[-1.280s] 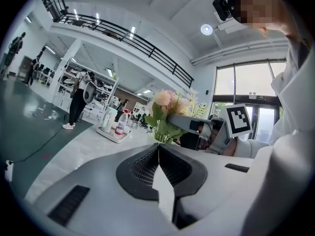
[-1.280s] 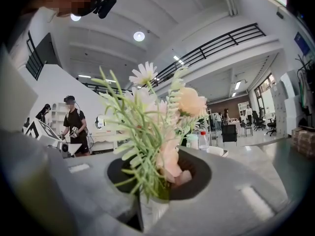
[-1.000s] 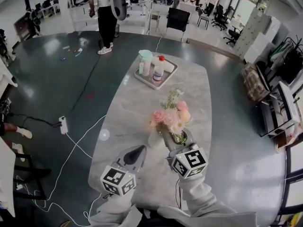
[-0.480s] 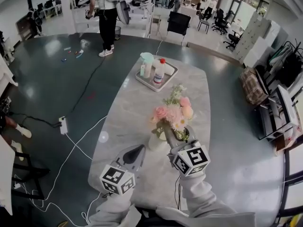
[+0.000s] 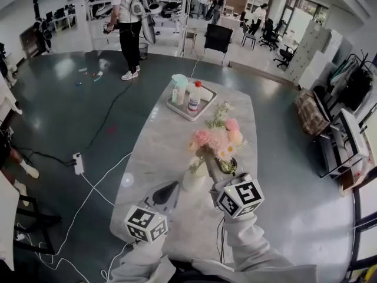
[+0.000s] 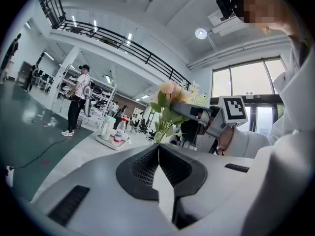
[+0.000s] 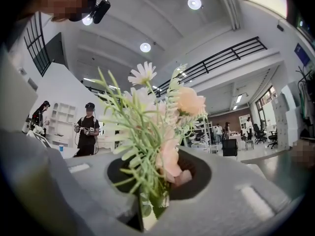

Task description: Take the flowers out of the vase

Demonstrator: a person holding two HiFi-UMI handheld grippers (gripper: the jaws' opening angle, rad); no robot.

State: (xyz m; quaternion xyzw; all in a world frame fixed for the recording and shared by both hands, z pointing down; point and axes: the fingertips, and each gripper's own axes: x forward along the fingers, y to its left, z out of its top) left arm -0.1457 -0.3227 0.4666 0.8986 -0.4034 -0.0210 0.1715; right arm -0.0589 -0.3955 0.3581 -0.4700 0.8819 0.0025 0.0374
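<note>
A bunch of pink, peach and white flowers (image 5: 217, 139) with green stems is held in my right gripper (image 5: 209, 161), shut on the stems just below the blooms. In the right gripper view the stems (image 7: 150, 200) are pinched between the jaws and the flowers (image 7: 157, 127) fill the middle. The white vase (image 5: 192, 181) stands on the marble table (image 5: 159, 140) below and left of the bunch. I cannot tell whether the stem ends are still inside it. My left gripper (image 5: 172, 187) is shut and empty beside the vase, its jaws (image 6: 158, 149) meeting at the tips.
A tray (image 5: 177, 102) with a red-capped bottle (image 5: 194, 96) and a green-lidded container (image 5: 181, 87) sits at the table's far end. A person (image 5: 126, 22) stands beyond it and a black chair (image 5: 219, 38) is at the far edge. Cables and a power strip (image 5: 77, 163) lie on the floor, left.
My right gripper has risen with the flowers, so the bunch now stands higher above the vase. The left gripper has stayed about where it was.
</note>
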